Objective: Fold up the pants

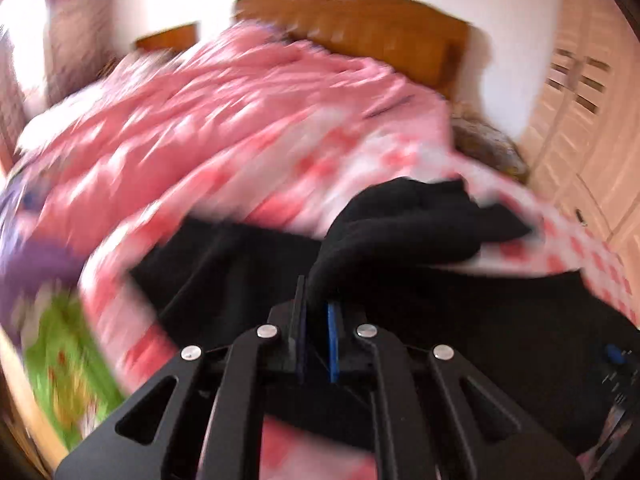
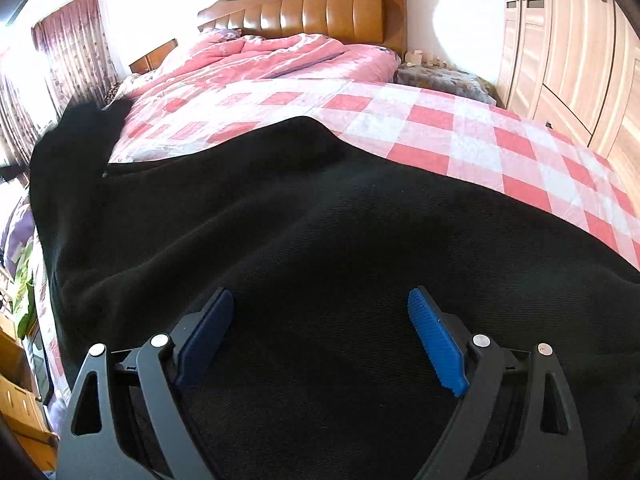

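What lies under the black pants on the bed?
The black pants lie on a pink checked sheet, visible around them. What the fabric covers cannot be seen.

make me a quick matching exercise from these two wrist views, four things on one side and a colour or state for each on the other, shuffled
Things:
1. left gripper
2. right gripper
3. headboard
4. bedsheet

Colour or state:
A. pink and white checks
B. open above the black pants
C. brown, padded
D. shut on black cloth

Pairs: 1-D, 2-B, 3-C, 4-A
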`<state>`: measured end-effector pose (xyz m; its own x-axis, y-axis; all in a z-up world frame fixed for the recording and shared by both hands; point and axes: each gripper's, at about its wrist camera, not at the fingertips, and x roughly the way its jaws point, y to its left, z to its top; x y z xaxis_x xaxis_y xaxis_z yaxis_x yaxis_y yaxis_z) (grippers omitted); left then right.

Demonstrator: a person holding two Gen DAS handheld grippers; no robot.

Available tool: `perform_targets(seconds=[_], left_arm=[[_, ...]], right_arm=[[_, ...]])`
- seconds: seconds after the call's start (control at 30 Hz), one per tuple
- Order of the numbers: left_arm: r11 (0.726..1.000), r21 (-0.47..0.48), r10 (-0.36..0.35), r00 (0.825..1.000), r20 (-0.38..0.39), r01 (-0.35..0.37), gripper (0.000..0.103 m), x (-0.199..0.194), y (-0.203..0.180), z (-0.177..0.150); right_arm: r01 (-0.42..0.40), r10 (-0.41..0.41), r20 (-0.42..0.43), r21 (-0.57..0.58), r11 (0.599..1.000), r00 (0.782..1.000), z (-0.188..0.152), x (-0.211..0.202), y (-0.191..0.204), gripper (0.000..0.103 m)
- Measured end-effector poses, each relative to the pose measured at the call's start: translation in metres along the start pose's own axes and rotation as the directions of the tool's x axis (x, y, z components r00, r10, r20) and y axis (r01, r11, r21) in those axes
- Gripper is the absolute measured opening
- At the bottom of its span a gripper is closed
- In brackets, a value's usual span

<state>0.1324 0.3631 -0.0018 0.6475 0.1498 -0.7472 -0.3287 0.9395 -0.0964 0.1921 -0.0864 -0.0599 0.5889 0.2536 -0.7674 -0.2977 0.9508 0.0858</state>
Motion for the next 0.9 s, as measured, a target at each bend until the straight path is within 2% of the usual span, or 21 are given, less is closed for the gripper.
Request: perform_targets(seconds=[0.1, 0.13, 0.2, 0.27, 0.3, 0.33, 0.37, 0.43, 0.47, 0.53, 0.6, 0.63, 0.67, 0.73, 0.77, 0.8, 0.83, 0.9], left_arm=[[0.983, -0.173, -0.088, 0.99, -0.108, 0.068, 0.011, 0.032, 0.058, -0.049], [0.978, -0.192, -0.102, 0.989, -0.111, 0.079, 0.015, 0.037, 0.063, -0.058], [0.971, -0.203, -0.143, 0.988, -0.054, 0.13, 0.017, 0.037, 0.072, -0.067], [0.967, -0.202, -0.163, 0.986, -0.028, 0.154, 0.045, 0.029, 0.072, -0.068], [0.972, -0.189, -0.141, 0.99, -0.005, 0.138, 0.068, 0.023, 0.067, -0.065], [0.98, -0.164, -0.107, 0.994, 0.02, 0.108, 0.07, 0.014, 0.06, -0.063], [0.994, -0.093, -0.059, 0.997, 0.05, 0.063, 0.07, 0.003, 0.048, -0.059], [0.999, 0.051, -0.005, 0.997, 0.081, 0.001, 0.072, -0.007, 0.021, -0.052], [0.991, 0.128, 0.029, 0.995, 0.091, -0.04, 0.073, -0.006, 0.007, -0.048], [0.971, 0.223, 0.07, 0.995, 0.075, -0.085, 0.075, 0.008, -0.013, -0.039], [0.961, 0.266, 0.068, 0.997, 0.027, -0.072, 0.075, 0.023, -0.021, -0.034], [0.959, 0.277, 0.062, 0.998, 0.002, -0.06, 0.075, 0.035, -0.022, -0.029], [0.956, 0.29, 0.059, 0.998, -0.012, -0.053, 0.075, 0.04, -0.023, -0.028], [0.95, 0.307, 0.071, 0.997, -0.034, -0.057, 0.075, 0.052, -0.021, -0.03], [0.949, 0.308, 0.078, 0.996, -0.045, -0.06, 0.075, 0.057, -0.019, -0.031], [0.951, 0.305, 0.079, 0.995, -0.056, -0.059, 0.074, 0.062, -0.016, -0.033], [0.955, 0.294, 0.067, 0.995, -0.07, -0.044, 0.063, 0.067, -0.013, -0.034], [0.965, 0.262, 0.003, 0.996, -0.088, 0.02, 0.039, 0.069, -0.009, -0.036]], right_arm=[[0.012, -0.012, -0.012, -0.005, 1.0, 1.0, -0.001, 0.0, 0.003, 0.086], [0.019, -0.02, -0.018, -0.011, 1.0, 1.0, 0.0, 0.001, 0.004, 0.087], [0.031, -0.032, -0.026, -0.02, 0.999, 0.999, -0.001, 0.001, 0.007, 0.087], [0.048, -0.049, -0.035, -0.031, 0.998, 0.998, -0.001, 0.002, 0.009, 0.087], [0.068, -0.069, -0.038, -0.041, 0.997, 0.997, -0.001, 0.0, 0.012, 0.087], [0.071, -0.073, -0.026, -0.064, 0.995, 0.997, 0.001, -0.004, 0.017, 0.087], [0.056, -0.057, -0.011, -0.092, 0.994, 0.998, 0.005, -0.007, 0.023, 0.087], [0.032, -0.024, 0.041, -0.212, 0.977, 0.999, 0.02, -0.012, 0.048, 0.087], [0.026, -0.012, 0.056, -0.265, 0.964, 0.998, 0.028, -0.01, 0.059, 0.087], [-0.003, 0.028, 0.054, -0.42, 0.908, 0.998, 0.053, 0.009, 0.094, 0.086], [-0.071, 0.087, 0.008, -0.513, 0.856, 0.996, 0.071, 0.028, 0.12, 0.071], [-0.149, 0.149, -0.045, -0.555, 0.819, 0.988, 0.084, 0.045, 0.137, 0.068], [-0.201, 0.19, -0.078, -0.567, 0.799, 0.979, 0.093, 0.054, 0.147, 0.063], [-0.29, 0.26, -0.137, -0.583, 0.759, 0.956, 0.11, 0.075, 0.166, 0.061], [-0.309, 0.274, -0.151, -0.588, 0.747, 0.95, 0.114, 0.082, 0.172, 0.059], [-0.336, 0.291, -0.174, -0.597, 0.728, 0.941, 0.118, 0.09, 0.179, 0.054], [-0.364, 0.302, -0.205, -0.607, 0.707, 0.931, 0.122, 0.1, 0.186, 0.051], [-0.379, 0.291, -0.243, -0.622, 0.685, 0.925, 0.124, 0.114, 0.194, 0.043]])
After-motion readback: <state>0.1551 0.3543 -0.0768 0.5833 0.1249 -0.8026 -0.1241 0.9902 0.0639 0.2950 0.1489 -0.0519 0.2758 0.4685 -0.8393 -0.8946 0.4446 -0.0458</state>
